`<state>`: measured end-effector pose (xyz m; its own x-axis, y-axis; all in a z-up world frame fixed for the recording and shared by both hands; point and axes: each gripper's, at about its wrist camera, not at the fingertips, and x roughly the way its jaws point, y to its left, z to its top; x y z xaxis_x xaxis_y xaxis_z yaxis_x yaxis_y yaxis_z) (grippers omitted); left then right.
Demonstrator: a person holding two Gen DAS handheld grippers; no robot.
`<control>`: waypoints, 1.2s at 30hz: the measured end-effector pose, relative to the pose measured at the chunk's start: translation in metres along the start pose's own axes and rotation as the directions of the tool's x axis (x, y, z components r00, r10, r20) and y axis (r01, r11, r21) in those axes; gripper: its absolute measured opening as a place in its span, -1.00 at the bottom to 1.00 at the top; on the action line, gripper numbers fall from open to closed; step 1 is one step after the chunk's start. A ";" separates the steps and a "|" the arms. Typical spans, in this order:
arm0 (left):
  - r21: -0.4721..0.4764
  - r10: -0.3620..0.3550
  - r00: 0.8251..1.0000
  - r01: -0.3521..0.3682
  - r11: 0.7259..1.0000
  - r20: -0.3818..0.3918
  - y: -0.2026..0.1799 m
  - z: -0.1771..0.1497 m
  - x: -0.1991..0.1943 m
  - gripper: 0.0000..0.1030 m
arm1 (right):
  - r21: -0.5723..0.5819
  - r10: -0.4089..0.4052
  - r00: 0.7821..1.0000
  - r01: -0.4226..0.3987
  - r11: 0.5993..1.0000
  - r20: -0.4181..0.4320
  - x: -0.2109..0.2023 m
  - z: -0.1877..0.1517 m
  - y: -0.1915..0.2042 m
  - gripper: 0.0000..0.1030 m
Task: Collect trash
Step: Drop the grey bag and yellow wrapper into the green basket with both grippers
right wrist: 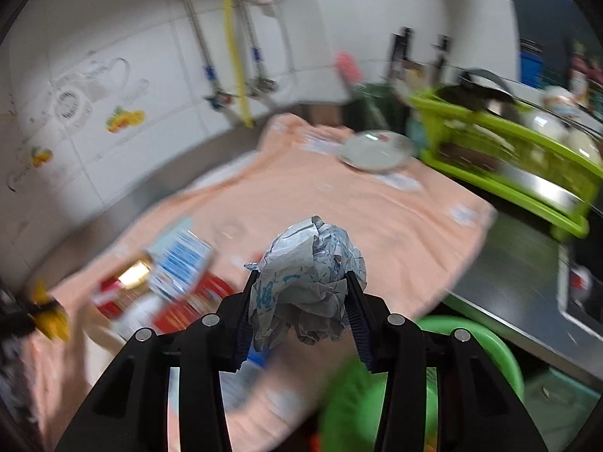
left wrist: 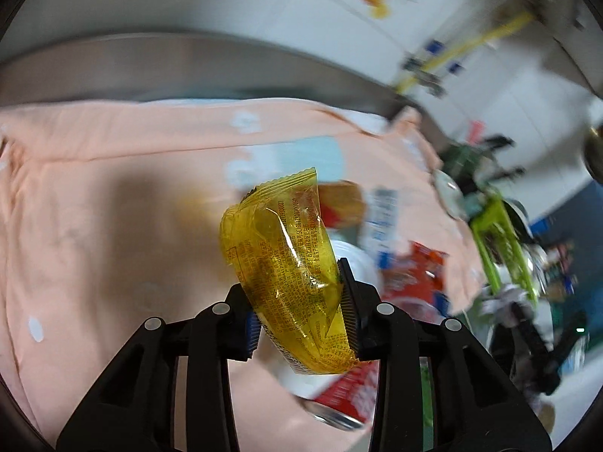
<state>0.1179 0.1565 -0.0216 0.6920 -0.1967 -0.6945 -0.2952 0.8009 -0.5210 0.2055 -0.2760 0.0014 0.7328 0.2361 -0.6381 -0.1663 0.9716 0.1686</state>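
My left fingers (left wrist: 301, 301) clamped the yellow wrapper (left wrist: 288, 267), my right fingers (right wrist: 301, 301) gripped a crumpled paper ball (right wrist: 309, 282), both lifted over the peach cloth (right wrist: 377, 207). Carrying step, I reckoned; next needed a drop into the green bin (right wrist: 486, 342) below.

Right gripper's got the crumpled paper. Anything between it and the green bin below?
Nothing visible. The right gripper is shut on the crumpled paper, held above the peach cloth. The green bin sits low right with its rim exposed. Motion blur hides its inside.
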 end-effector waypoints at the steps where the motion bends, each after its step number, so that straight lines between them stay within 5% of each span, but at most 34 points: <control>1: 0.032 -0.028 1.000 0.028 0.999 -0.007 -0.015 -0.004 -0.001 -0.31 | 0.009 -0.047 0.999 0.048 0.999 -0.021 -0.004 -0.014 -0.012 -0.17; 8: 0.185 -0.125 0.990 0.137 0.973 -0.072 -0.088 -0.035 0.009 -0.31 | 0.106 -0.122 0.982 0.138 0.985 -0.142 -0.005 -0.083 -0.074 -0.11; 17: 0.347 -0.187 0.961 0.250 0.904 -0.204 -0.186 -0.083 0.034 -0.31 | 0.180 -0.129 0.983 0.152 0.972 -0.133 -0.025 -0.115 -0.112 0.39; 36: 0.595 -0.086 0.903 0.346 0.725 -0.420 -0.321 -0.202 0.120 -0.26 | 0.245 -0.210 0.977 0.209 0.947 -0.025 -0.100 -0.134 -0.158 0.70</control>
<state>0.1629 -0.2390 -0.0383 0.3738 -0.4845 -0.7909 0.4175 0.8493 -0.3229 0.0696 -0.4510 -0.0620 0.7348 0.0275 -0.6777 0.1579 0.9648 0.2104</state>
